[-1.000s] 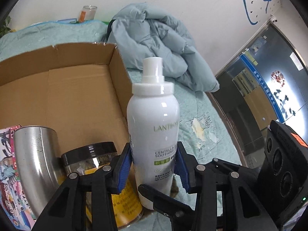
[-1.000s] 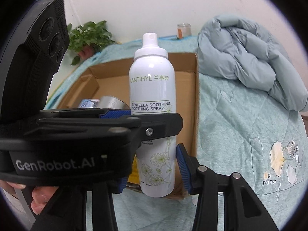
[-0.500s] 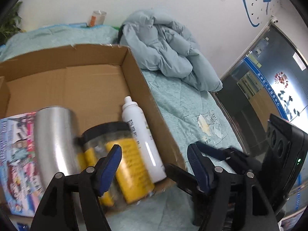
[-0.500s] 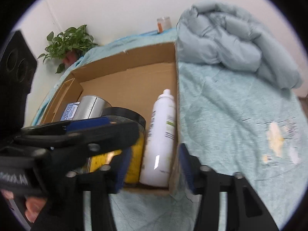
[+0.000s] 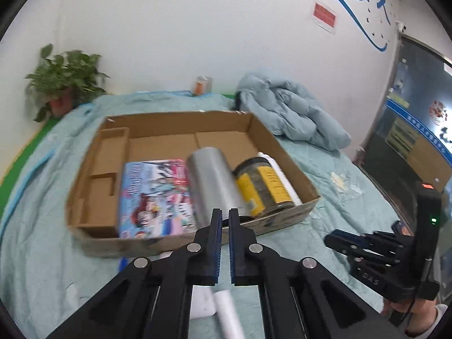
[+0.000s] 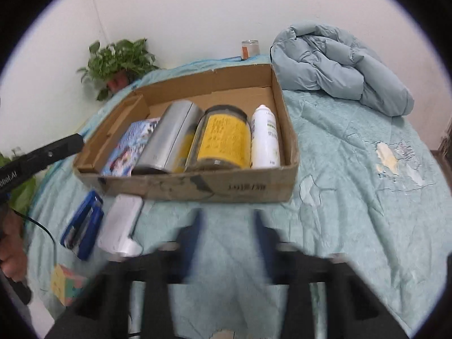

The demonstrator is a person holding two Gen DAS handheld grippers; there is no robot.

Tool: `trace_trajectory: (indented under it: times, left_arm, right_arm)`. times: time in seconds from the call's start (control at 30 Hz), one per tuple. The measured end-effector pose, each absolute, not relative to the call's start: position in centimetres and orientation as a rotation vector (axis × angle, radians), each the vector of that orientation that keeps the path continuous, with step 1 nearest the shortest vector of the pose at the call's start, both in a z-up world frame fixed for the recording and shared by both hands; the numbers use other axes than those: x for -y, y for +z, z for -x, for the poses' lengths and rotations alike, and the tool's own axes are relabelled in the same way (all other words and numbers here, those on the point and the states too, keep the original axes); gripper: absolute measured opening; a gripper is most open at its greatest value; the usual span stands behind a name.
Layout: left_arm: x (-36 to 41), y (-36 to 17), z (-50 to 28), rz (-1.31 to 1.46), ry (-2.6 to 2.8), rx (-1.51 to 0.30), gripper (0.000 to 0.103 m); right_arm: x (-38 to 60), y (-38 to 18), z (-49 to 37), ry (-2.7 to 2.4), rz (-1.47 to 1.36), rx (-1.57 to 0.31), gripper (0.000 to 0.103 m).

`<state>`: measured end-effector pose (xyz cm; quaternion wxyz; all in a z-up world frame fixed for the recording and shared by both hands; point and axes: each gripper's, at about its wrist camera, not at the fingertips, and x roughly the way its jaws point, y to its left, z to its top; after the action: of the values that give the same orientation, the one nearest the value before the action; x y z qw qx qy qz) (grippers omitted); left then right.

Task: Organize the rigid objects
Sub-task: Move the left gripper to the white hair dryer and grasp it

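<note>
A cardboard box (image 6: 214, 189) on the bed holds a picture book (image 6: 127, 147), a steel tumbler (image 6: 169, 138), a yellow-labelled jar (image 6: 223, 138) and a white spray bottle (image 6: 265, 138), all lying side by side. The bottle (image 5: 278, 169) rests against the box's right wall. My left gripper (image 5: 223, 212) hovers before the box's near wall, its jaws closing to a thin slit with nothing between. My right gripper (image 6: 227, 217) is blurred, its jaws closing with a gap still showing and nothing in it. Both hang back from the box.
A blue stapler (image 6: 83, 226), a white device (image 6: 121, 226) and a coloured cube (image 6: 66, 285) lie on the teal bedcover in front of the box. A bundled grey-blue quilt (image 6: 339, 65) sits back right; a potted plant (image 6: 118, 59) and a can (image 6: 250, 49) stand by the wall.
Both grippers held the spray bottle upright a second ago. They opened and let it go; it now lies in the box. Both have pulled back and the left jaws have come together.
</note>
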<state>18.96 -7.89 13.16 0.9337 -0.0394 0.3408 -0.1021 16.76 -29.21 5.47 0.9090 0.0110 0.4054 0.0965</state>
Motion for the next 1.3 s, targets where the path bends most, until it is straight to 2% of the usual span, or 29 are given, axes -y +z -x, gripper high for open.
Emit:
trace_trajectory:
  times: [0.03,0.07,0.1,0.13,0.17,0.2,0.43,0.77,0.83,0.87,0.9,0.93,0.97,1.0,1.07,1.1,1.13,1.17,1.2,1.3]
  left_arm:
    - [7.5,13.4,-17.9,0.077,-0.19,-0.689,0.029]
    - [6.9,13.7,-16.6,0.079,-0.163,-0.682,0.082]
    - [6.4,14.0,-15.6,0.086,-0.14,-0.666,0.099]
    - [5.9,14.1,-14.3,0.101,-0.122,-0.613,0.103]
    - [5.6,14.3,-13.2,0.106,-0.108,-0.574,0.103]
    - [5.4,14.3,-12.4,0.094,-0.105,-0.568,0.103]
    - [5.8,13.3,-8.4,0.037,-0.133,-0.581,0.103]
    - [5.5,9.2,-5.6,0.151,-0.167,-0.737,0.102]
    - [6.0,8.5,-5.4,0.139,-0.191,-0.753,0.102]
    - [6.1,8.2,-5.4,0.134,-0.2,-0.768,0.102]
    - [6.3,7.8,-5.4,0.136,-0.209,-0.785,0.102]
    - [6.3,7.3,-5.4,0.141,-0.216,-0.803,0.102]
    - [6.4,6.8,-5.5,0.148,-0.226,-0.824,0.102]
    - [6.4,6.3,-5.4,0.155,-0.236,-0.838,0.101]
    - [6.4,5.3,-5.2,0.177,-0.26,-0.87,0.099]
    - [6.3,4.8,-5.3,0.194,-0.27,-0.89,0.098]
    - [6.3,4.2,-5.4,0.221,-0.283,-0.919,0.097]
    - [6.3,3.7,-5.5,0.251,-0.298,-0.949,0.093]
    - [6.4,3.1,-5.7,0.275,-0.315,-0.974,0.088]
    - [7.2,1.6,-6.2,0.298,-0.343,-1.047,0.075]
  right_arm:
    - [28.8,5.9,-15.9,0.204,-0.017,-0.815,0.013]
    - [28.3,6.3,-15.0,0.205,-0.008,-0.791,0.015]
    - [27.7,6.8,-14.1,0.198,0.016,-0.764,0.032]
    - [27.2,7.0,-13.4,0.195,0.037,-0.745,0.046]
    - [26.8,7.2,-12.8,0.2,0.052,-0.724,0.083]
    - [26.5,7.6,-11.9,0.211,0.05,-0.687,0.092]
    - [24.4,7.1,-8.9,0.259,0.039,-0.718,0.092]
    - [23.6,4.7,-5.6,0.314,0.01,-0.78,0.092]
    - [23.3,4.2,-5.2,0.338,0.0,-0.789,0.089]
    - [23.2,3.9,-5.0,0.346,-0.001,-0.796,0.08]
    - [23.1,3.4,-4.8,0.352,-0.003,-0.808,0.061]
    - [23.1,3.0,-4.6,0.358,-0.013,-0.818,0.049]
    - [23.2,2.8,-4.5,0.361,-0.023,-0.825,0.028]
    - [23.3,2.4,-4.3,0.369,-0.037,-0.828,0.024]
    - [23.4,1.7,-3.7,0.39,-0.058,-0.813,0.025]
    - [23.4,1.4,-3.5,0.401,-0.063,-0.813,0.028]
    - [23.3,1.0,-3.3,0.41,-0.059,-0.819,0.033]
    - [23.0,0.4,-3.2,0.43,-0.054,-0.828,0.045]
    - [22.8,0.1,-3.1,0.45,-0.059,-0.834,0.051]
    - [22.0,-1.1,-2.9,0.512,-0.078,-0.868,0.051]
